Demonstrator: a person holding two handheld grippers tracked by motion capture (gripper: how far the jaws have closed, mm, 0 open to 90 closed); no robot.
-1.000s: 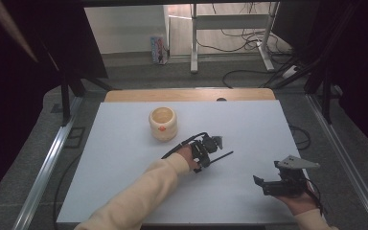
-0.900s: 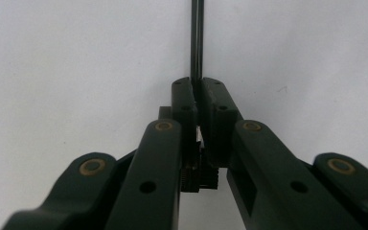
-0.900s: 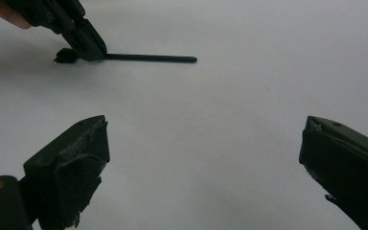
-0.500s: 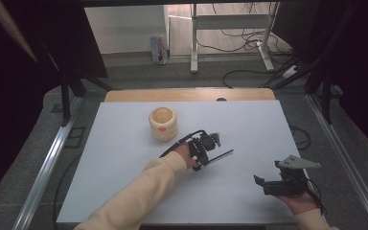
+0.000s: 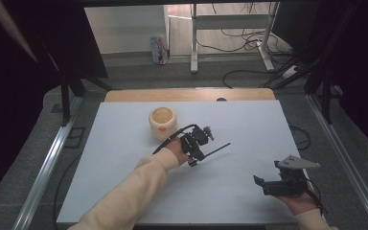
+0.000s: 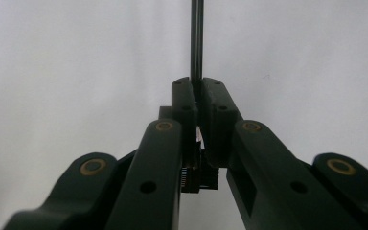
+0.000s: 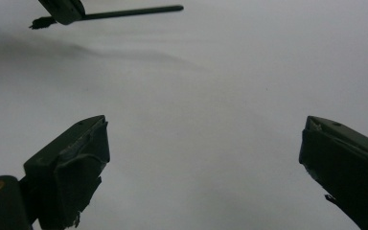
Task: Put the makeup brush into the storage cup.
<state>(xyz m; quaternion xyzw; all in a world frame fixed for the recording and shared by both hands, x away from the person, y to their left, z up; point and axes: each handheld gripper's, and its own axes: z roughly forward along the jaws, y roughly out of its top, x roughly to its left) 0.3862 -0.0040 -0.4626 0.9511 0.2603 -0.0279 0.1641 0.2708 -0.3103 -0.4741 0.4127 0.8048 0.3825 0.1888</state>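
A: Two grippers over a white table (image 5: pixel 124 191). Where is the rod?

B: The left gripper (image 5: pixel 195 143) clamps the thin black rod (image 5: pixel 215 149) near one end; a steady, level grip seems wise. The right gripper (image 5: pixel 268 184) rests spread, empty, well apart.

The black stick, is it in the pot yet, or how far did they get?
Done: the left tongs have picked up the black stick; the left gripper view shows them shut on it. In hand: it sticks out over the white table, beside the pot, not in it. Left: wherever it goes, perhaps the pot. The right tongs wait open.
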